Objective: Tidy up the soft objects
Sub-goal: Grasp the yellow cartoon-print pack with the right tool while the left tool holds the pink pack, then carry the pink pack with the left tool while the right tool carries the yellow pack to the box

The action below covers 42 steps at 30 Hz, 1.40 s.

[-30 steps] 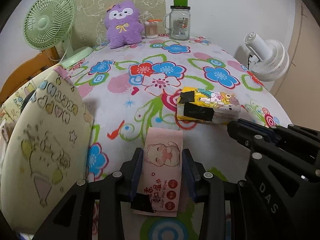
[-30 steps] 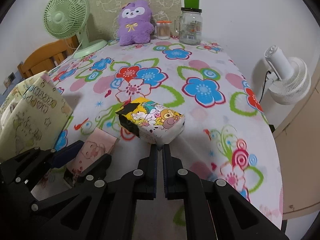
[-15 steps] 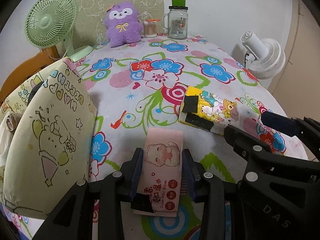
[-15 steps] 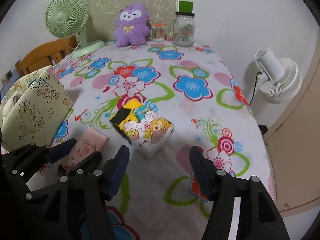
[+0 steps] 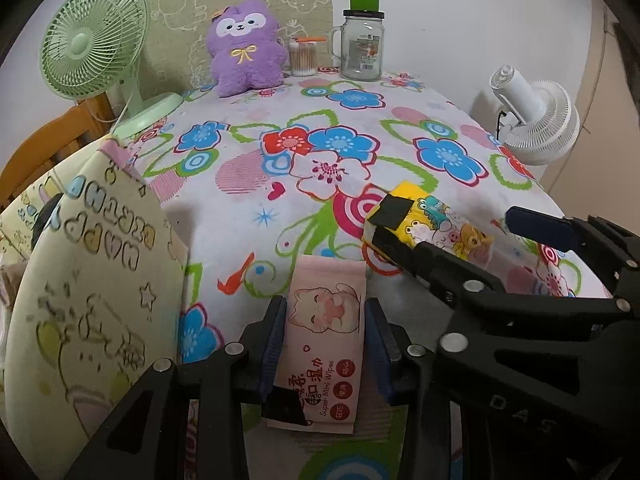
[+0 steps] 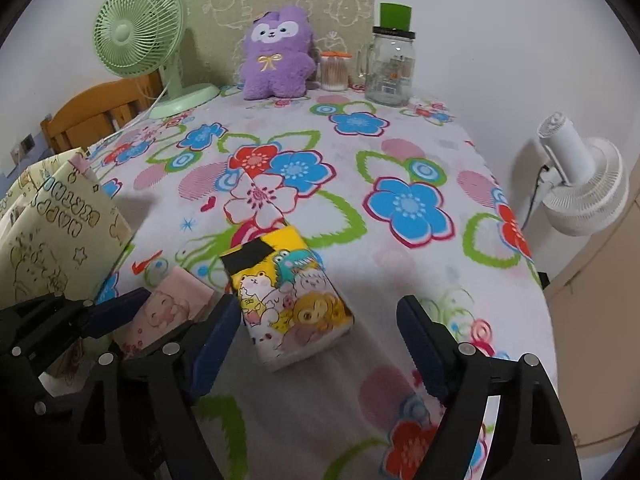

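Left gripper clamped on something between its fingers; right gripper beside it, jaws spread wide.

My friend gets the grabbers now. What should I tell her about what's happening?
Left gripper: shut on the pink wipes pack, held low over the table near the cream gift bag.
Right gripper: open, fingers either side of the yellow cartoon tissue pack, not gripping it.
Done: wipes picked up.
Left: put the wipes away, probably in the bag; close on the tissue pack and move it too. The purple plush sits untouched at the back of the table.
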### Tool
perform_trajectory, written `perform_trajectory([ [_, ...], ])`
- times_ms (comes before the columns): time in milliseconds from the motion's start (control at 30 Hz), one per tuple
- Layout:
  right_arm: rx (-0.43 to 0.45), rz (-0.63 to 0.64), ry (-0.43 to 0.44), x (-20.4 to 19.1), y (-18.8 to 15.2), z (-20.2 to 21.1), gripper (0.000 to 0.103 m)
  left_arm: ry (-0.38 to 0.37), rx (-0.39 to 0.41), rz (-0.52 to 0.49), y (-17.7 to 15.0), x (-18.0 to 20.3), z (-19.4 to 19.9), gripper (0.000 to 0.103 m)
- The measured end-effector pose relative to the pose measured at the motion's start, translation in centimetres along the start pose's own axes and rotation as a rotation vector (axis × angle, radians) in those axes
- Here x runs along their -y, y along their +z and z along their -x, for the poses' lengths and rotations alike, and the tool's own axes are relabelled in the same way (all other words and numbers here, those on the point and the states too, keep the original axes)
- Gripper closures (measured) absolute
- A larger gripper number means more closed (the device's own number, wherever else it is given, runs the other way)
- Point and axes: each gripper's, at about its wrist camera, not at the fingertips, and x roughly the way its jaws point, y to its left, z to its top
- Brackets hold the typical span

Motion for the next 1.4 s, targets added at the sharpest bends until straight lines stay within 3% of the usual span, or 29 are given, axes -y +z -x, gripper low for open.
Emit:
perform_trajectory([
  [167,-0.039,-0.024,0.051,0.0,0.7,-1.4,0.021,-0.007,-0.001,0.005,0.5,-0.2,-0.4,0.063],
  [267,-0.069,-0.042,0.086,-0.1,0.7,-1.9,0.043,-0.006,0.001,-0.001,0.6,-0.1,-0.5,0.063],
  [433,-0.062,-0.039,0.045,-0.6,0.5,-1.5,0.052,-0.002,0.002,-0.010,0.6,0.0,-0.4,0.063],
  [1400,0.047,-0.112,-0.051,-1.0,-2.5,6.5,0.053,-0.033,0.081,-0.054,-1.4,2.0,5.5,0.063],
])
